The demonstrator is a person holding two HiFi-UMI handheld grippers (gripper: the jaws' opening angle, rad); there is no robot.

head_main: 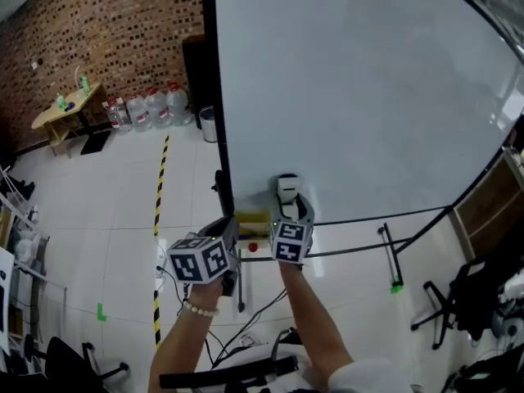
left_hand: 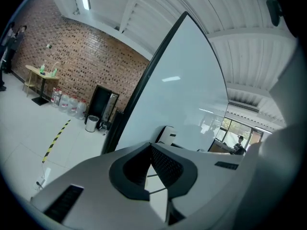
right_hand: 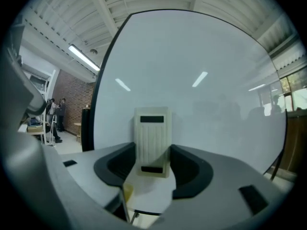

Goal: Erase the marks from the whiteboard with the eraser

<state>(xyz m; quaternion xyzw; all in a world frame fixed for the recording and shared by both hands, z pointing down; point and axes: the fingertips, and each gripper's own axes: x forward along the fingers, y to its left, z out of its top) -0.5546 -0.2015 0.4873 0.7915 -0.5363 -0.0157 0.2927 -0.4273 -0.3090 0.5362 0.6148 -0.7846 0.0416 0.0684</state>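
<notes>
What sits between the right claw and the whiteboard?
An eraser, gripped in the right claw and seemingly flat against the whiteboard. The right gripper view shows it plainly, and the head view shows it too.

The whiteboard point(head_main: 352, 88) is cut off at top and right; the right gripper point(head_main: 291, 206) covers the lower end of the eraser point(head_main: 286, 185).

The right gripper point(head_main: 288, 205), reaching forward on the outstretched right forearm point(head_main: 315, 326), has its jaws clamped on the eraser point(right_hand: 152, 128). The left gripper point(head_main: 228, 229) sits just left of it and slightly nearer, with its jaws closed against each other.
</notes>
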